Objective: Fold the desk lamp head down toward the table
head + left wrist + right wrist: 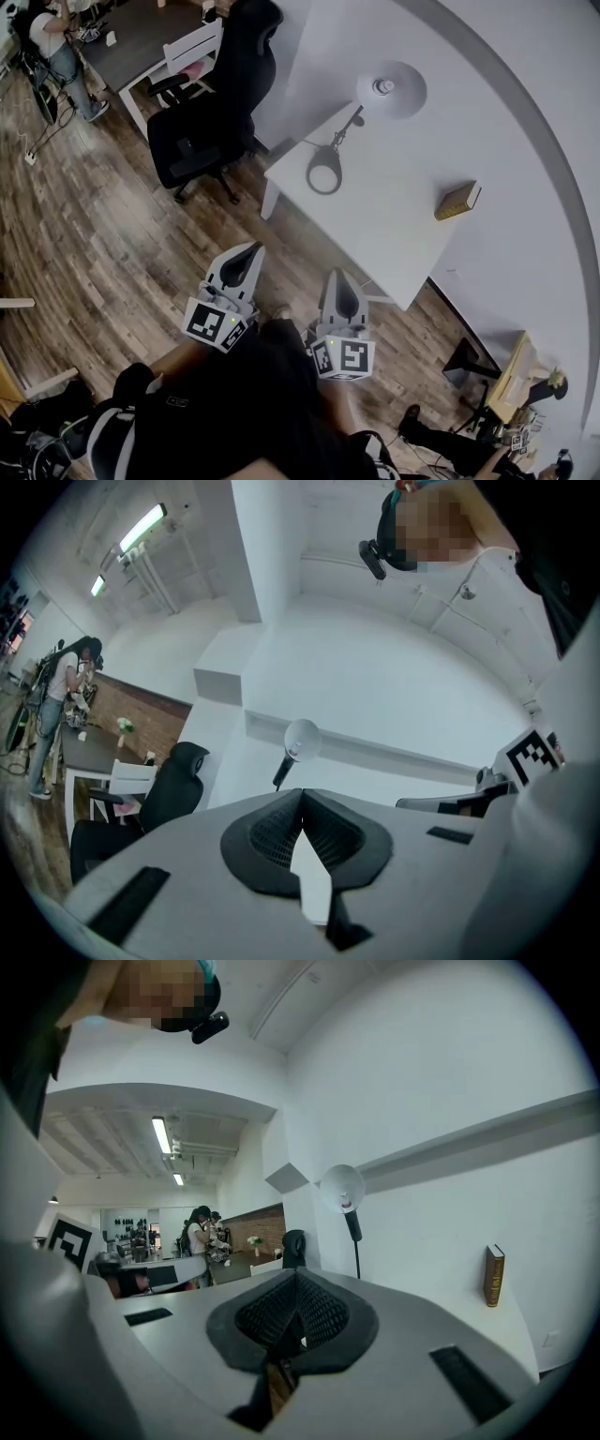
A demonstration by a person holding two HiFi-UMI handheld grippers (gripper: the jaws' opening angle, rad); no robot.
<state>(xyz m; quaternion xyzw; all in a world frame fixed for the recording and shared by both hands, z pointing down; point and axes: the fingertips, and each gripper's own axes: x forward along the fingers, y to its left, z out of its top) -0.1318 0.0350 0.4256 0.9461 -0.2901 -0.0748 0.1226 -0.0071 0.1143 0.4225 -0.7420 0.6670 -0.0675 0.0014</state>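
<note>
Left gripper [302, 792], right gripper [295, 1272] — lamp [300, 739], base hidden

An office was suggested: a black swivel chair [211, 112] was seen beside a white bench [394, 234] carrying a desk lamp [389, 89] and a book [457, 200], a dark bench [150, 37] with a white chair [194, 54] was attended by a standing person [56, 47], strip lights [162, 1135] were mounted on the ceiling, and wood planks [94, 234] were laid as flooring

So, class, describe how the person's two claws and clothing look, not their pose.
The left claw and right claw are pale grey wedges with black ribbed pads. Each carries a cube of black-and-white square markers. The person wears dark clothing.
</note>
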